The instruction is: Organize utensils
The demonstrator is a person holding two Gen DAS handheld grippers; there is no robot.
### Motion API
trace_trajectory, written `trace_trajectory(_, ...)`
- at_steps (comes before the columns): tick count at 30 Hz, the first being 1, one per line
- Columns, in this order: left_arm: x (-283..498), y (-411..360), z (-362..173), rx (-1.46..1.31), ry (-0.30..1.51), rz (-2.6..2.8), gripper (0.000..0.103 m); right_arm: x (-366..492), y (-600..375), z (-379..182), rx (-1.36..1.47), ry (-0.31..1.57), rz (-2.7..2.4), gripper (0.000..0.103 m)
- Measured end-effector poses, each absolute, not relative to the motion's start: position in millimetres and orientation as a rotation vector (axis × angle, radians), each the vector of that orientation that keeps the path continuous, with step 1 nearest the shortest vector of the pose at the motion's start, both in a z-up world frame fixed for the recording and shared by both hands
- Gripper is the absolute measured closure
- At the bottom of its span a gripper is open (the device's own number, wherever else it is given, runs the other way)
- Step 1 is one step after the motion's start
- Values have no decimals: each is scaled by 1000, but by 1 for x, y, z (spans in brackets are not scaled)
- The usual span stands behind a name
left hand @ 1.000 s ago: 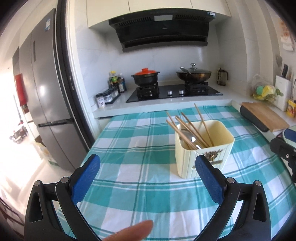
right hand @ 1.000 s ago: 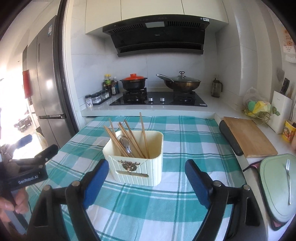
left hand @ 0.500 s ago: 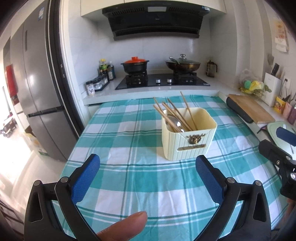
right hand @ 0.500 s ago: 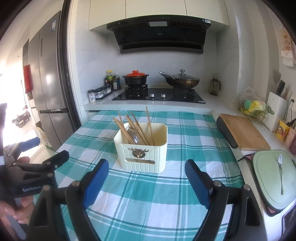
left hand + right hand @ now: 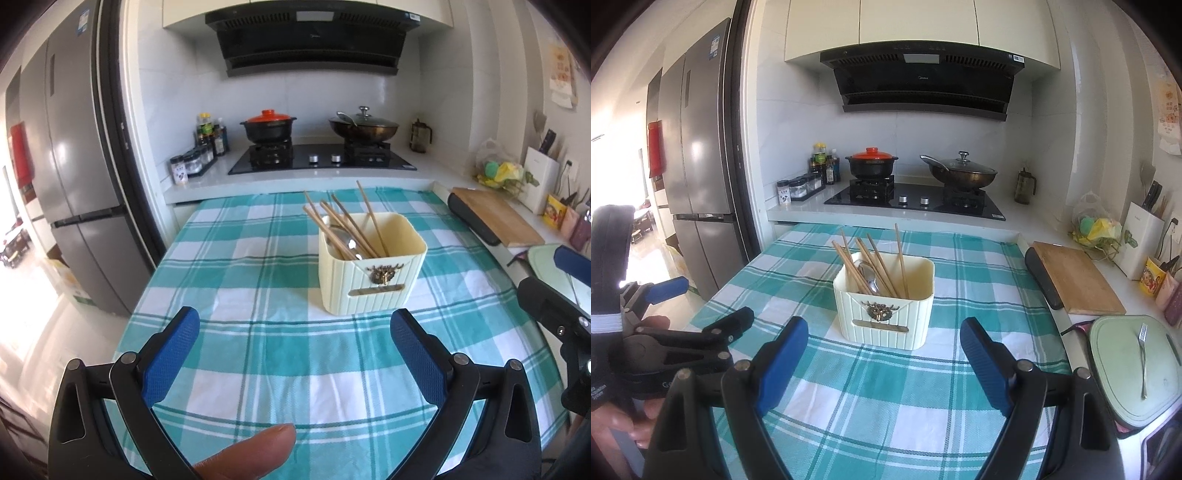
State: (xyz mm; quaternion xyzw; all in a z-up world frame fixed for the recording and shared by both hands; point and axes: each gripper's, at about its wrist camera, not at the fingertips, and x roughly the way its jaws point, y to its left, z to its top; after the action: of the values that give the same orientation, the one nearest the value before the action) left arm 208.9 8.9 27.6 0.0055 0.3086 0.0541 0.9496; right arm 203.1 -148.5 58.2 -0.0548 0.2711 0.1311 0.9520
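Observation:
A cream ribbed utensil holder (image 5: 369,273) (image 5: 886,306) stands on the green-checked tablecloth (image 5: 258,280) (image 5: 886,398). Several wooden chopsticks (image 5: 347,225) (image 5: 871,262) and a metal spoon (image 5: 349,243) (image 5: 868,275) stick out of it. My left gripper (image 5: 295,328) is open, held back from the holder with nothing between its blue pads. My right gripper (image 5: 882,336) is open too, just short of the holder's front. A fork (image 5: 1142,354) lies on a pale green board (image 5: 1126,369) at the right. Each gripper shows at the edge of the other's view.
A wooden cutting board (image 5: 1075,280) lies on the counter right of the table. Behind are a hob with a red-lidded pot (image 5: 871,162) and a wok (image 5: 960,173), spice jars (image 5: 801,186), and a knife block (image 5: 1141,236). A fridge (image 5: 74,166) stands left. A fingertip (image 5: 251,454) shows below.
Both grippers have drawn back from the holder, so it looks smaller and farther off. The left view has swung so that the holder sits nearer the middle. Both stay open.

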Motion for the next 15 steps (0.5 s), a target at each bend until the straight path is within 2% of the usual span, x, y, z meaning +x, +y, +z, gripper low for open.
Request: trace_trajectory(15,205,6,28,33,627,125,0,198,-143,64,-138,539,267,17)
